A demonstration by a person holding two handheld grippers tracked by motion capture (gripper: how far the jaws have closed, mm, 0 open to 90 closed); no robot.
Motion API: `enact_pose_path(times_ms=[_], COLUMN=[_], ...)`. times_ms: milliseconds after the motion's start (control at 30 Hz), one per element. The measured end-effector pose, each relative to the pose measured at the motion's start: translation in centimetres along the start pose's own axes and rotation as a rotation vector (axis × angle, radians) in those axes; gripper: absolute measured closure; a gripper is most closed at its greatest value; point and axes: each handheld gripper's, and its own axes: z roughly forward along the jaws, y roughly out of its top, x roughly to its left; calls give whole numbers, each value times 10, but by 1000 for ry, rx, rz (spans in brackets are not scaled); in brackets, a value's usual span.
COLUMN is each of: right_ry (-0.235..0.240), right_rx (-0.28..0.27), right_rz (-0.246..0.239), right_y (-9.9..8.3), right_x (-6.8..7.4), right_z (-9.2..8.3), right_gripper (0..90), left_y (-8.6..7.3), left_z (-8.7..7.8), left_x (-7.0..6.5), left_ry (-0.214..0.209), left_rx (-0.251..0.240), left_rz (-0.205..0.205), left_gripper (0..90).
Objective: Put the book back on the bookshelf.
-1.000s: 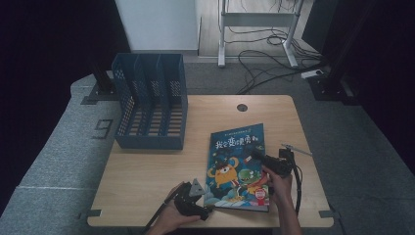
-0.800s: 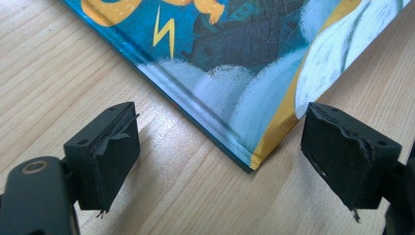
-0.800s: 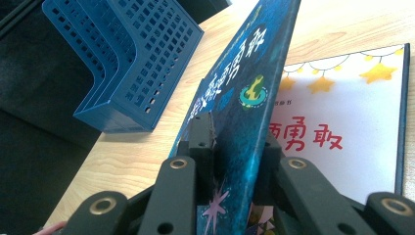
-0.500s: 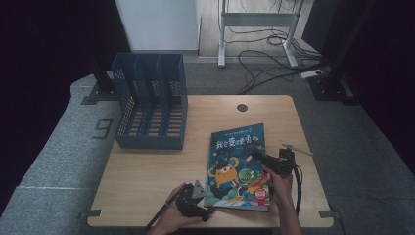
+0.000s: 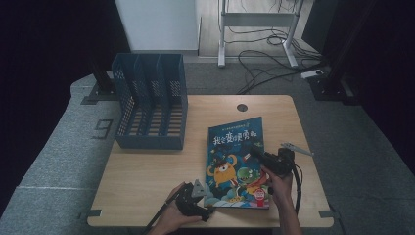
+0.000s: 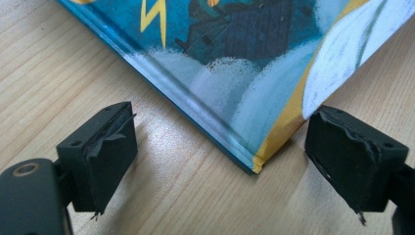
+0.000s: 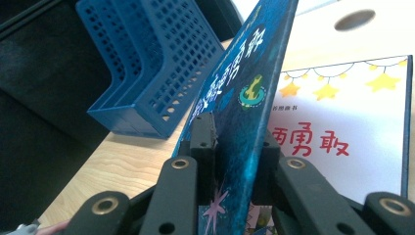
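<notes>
A picture book [image 5: 234, 147] with a blue cartoon cover lies on the wooden table [image 5: 147, 171], right of centre. My right gripper [image 5: 254, 152] is over the book's right edge. It is shut on the front cover [image 7: 244, 83] and holds it raised off the white first page [image 7: 342, 127], as the right gripper view [image 7: 237, 142] shows. My left gripper [image 5: 204, 195] rests low at the book's near left corner. Its jaws stand open [image 6: 220, 147] on either side of that corner [image 6: 254, 161], and the fingers [image 6: 105, 142] do not touch it.
A blue mesh file rack [image 5: 151, 107] with three slots stands at the table's back left; the right gripper view has it [image 7: 156, 58] beyond the raised cover. A round cable hole [image 5: 242, 107] lies behind the book. Bare wood stretches between rack and left gripper.
My right gripper has risen a little with the cover's edge in it. The left gripper has stayed at the book's corner.
</notes>
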Motion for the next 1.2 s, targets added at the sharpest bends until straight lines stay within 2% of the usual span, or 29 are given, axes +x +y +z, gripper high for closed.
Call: enact_pose_path(times_ms=[333, 467, 933, 1200], right_ry=[48, 60, 81, 104], right_rx=[-58, -76, -97, -112], right_rz=[-157, -195, -221, -272], right_y=[6, 7, 7, 9], right_x=[32, 41, 47, 60], right_z=[-10, -12, -15, -20], right_gripper=[776, 779, 786, 801], left_y=[1, 1, 1, 1], left_z=[-1, -1, 0, 1], left_x=[2, 2, 4, 6], left_ry=[-9, -10, 3, 22], left_rx=[7, 7, 0, -10], left_rz=[-11, -15, -25, -52], left_gripper=[107, 107, 96, 92])
